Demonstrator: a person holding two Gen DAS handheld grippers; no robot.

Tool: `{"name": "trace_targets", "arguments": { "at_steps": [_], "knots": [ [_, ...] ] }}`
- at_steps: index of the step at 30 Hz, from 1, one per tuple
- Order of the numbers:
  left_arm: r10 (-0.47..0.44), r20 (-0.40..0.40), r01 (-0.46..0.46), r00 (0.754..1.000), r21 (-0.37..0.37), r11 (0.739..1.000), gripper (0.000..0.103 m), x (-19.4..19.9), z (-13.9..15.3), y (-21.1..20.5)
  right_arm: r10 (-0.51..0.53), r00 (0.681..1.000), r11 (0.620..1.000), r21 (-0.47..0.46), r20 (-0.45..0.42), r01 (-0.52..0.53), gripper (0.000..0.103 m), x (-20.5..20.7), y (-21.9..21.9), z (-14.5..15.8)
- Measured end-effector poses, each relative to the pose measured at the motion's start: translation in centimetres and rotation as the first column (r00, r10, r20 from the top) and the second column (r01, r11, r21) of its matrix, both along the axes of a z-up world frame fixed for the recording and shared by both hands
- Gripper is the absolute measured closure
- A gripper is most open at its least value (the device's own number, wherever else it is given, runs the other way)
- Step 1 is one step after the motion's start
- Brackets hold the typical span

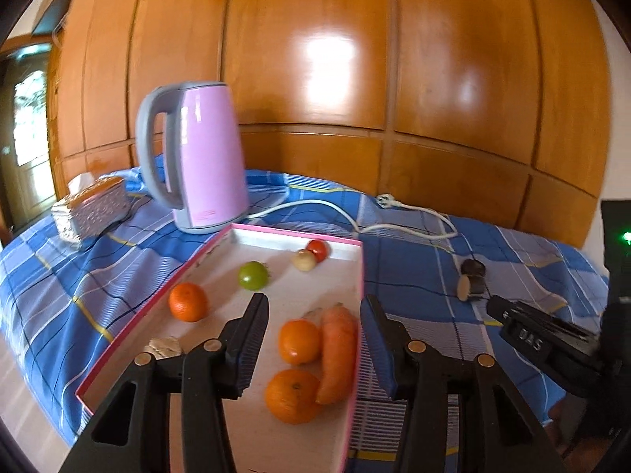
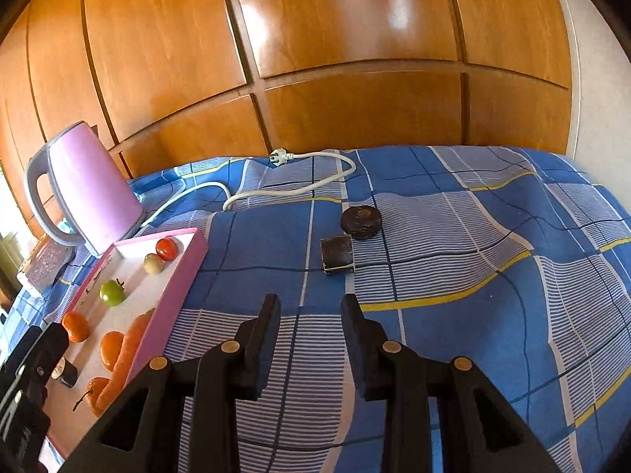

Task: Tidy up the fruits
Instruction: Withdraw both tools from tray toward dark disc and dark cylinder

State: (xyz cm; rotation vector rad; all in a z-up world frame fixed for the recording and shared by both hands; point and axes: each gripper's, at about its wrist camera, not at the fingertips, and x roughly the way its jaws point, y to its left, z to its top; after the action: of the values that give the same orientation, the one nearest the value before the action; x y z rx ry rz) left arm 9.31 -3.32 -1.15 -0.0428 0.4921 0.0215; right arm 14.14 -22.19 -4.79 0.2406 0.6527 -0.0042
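My left gripper [image 1: 313, 315] hangs over the near end of the pink-rimmed tray [image 1: 361, 276], jaws apart, nothing between them; the near orange [image 1: 298, 341] and the carrot [image 1: 337, 351] show in the gap below. My right gripper [image 2: 311, 317] is also spread wide and empty, over the blue plaid cloth [image 2: 453, 268], just right of the tray. Tray contents: carrot lying along the right wall, touching two oranges, the second orange [image 1: 292, 396] nearest the camera; third orange [image 1: 188, 302] by the left wall; green tomato [image 1: 253, 274] mid-tray; small beige round fruit [image 1: 304, 260] touching a red tomato [image 1: 318, 249] at the far end. Small foil-looking scrap [image 1: 163, 346] at the near left, can't tell what it is. Outside the tray on the cloth: dark round piece [image 2: 361, 222] and a dark cut chunk [image 2: 337, 254] just beside it, ahead of my right gripper. Pink kettle [image 1: 197, 155] stands behind the tray's far left corner, its white cord [image 2: 284, 193] trailing across the cloth. Tissue box [image 1: 92, 209] left of the kettle. Wooden panel wall [image 1: 355, 59] behind.
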Motion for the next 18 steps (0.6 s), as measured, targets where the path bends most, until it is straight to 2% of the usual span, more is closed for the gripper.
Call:
{"name": "trace_targets", "arguments": {
  "at_steps": [18],
  "knots": [
    [-0.089, -0.028, 0.091, 0.996, 0.058, 0.994, 0.054, 0.2, -0.7, -3.4, -0.07, 0.997, 0.997, 0.033, -0.03, 0.071, 0.071, 0.1, -3.3, -1.0]
  ]
}}
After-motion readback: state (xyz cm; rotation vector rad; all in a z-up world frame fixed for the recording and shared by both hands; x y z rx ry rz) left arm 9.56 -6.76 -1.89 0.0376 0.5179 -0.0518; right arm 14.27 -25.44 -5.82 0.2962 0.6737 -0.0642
